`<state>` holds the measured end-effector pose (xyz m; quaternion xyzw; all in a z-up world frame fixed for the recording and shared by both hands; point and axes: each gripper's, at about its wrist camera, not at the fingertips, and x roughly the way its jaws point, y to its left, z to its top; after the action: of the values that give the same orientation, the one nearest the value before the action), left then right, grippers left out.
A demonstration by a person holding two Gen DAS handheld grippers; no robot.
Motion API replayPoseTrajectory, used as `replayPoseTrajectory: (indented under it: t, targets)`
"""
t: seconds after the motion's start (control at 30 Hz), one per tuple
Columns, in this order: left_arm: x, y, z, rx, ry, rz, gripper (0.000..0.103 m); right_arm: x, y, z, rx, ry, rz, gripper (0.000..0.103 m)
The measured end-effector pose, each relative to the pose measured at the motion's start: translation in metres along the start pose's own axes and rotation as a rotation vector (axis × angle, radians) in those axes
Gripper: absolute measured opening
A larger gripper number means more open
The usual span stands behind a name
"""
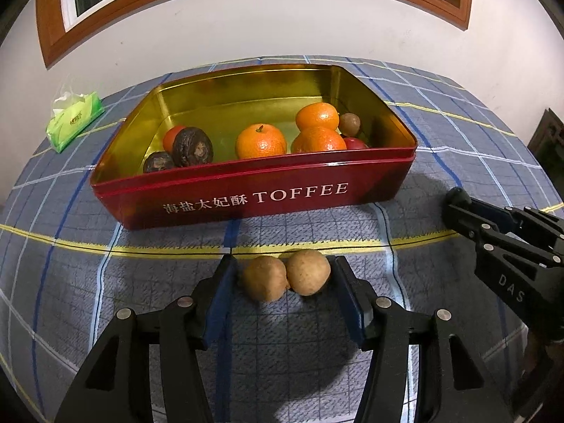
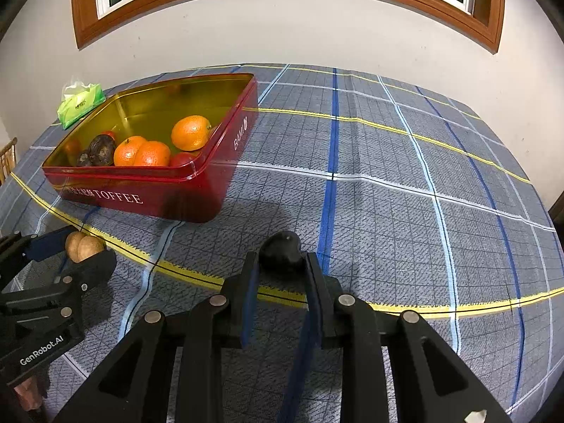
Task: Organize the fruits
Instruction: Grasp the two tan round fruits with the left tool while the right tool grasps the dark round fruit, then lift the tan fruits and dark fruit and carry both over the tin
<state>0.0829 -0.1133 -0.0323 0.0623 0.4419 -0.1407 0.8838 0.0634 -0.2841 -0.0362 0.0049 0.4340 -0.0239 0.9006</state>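
Note:
A red toffee tin [image 1: 253, 197] [image 2: 148, 194] with a gold inside holds three oranges [image 1: 261, 141] [image 2: 190, 132], dark wrinkled fruits [image 1: 192, 146], a small brown fruit [image 1: 349, 123] and red fruits. Two tan round fruits [image 1: 285, 278] [image 2: 83, 246] lie side by side on the cloth in front of the tin. My left gripper [image 1: 283, 275] straddles them, its pads close on both sides but still apart. My right gripper [image 2: 282, 264] is shut on a small black fruit [image 2: 280, 253] [image 1: 456, 195], to the right of the tin.
A green tissue pack [image 1: 75, 120] [image 2: 81, 104] lies at the table's back left by the wall. The blue plaid tablecloth [image 2: 405, 194] stretches to the right of the tin. A dark chair [image 1: 548, 141] stands past the right edge.

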Motion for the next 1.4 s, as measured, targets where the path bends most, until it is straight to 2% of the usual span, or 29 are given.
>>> replayPoseTrajectory:
  t: [0.13, 1.0, 1.4]
  targets:
    - [-0.001, 0.001, -0.001, 0.002, -0.007, -0.012, 0.049, 0.000, 0.000, 0.000, 0.000, 0.000, -0.001, 0.024]
    - [-0.014, 0.000, -0.007, 0.012, -0.025, 0.018, 0.049, 0.000, 0.000, 0.001, 0.000, 0.000, -0.001, 0.024]
    - [-0.024, 0.012, -0.008, -0.011, -0.023, 0.032, 0.049, 0.001, -0.001, 0.000, 0.002, 0.000, 0.001, 0.024]
